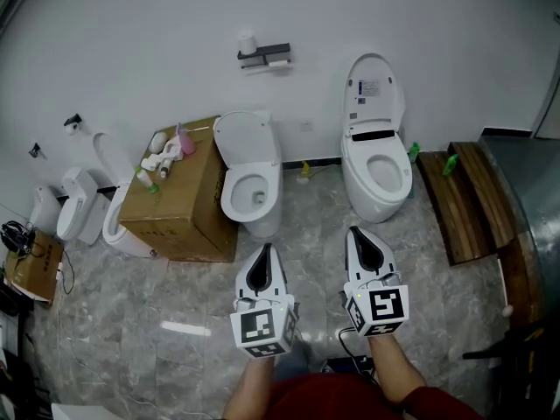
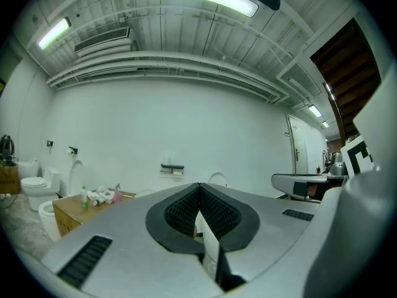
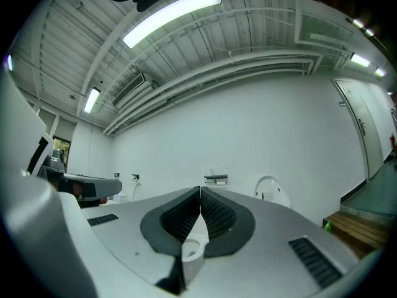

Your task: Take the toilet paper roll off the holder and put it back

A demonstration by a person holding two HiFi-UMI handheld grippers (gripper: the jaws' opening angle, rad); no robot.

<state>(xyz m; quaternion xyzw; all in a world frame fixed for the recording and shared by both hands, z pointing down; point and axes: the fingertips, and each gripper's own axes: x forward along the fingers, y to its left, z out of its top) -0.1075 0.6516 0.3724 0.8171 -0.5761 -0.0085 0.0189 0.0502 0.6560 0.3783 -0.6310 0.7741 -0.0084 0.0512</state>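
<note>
Left tongs [image 1: 263, 254] and right tongs [image 1: 357, 237], pressed together empty, face the crosswise roll [image 1: 278, 62] well ahead (left aligned).

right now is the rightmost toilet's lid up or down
Up: the lid stands upright against the wall, leaving the bowl uncovered.

Glossy ceramic toilet [image 1: 229, 195], matt cardboard box [image 1: 179, 208], slatted wooden bench [image 1: 464, 204], polished floor [image 1: 175, 296], probably marble.
</note>
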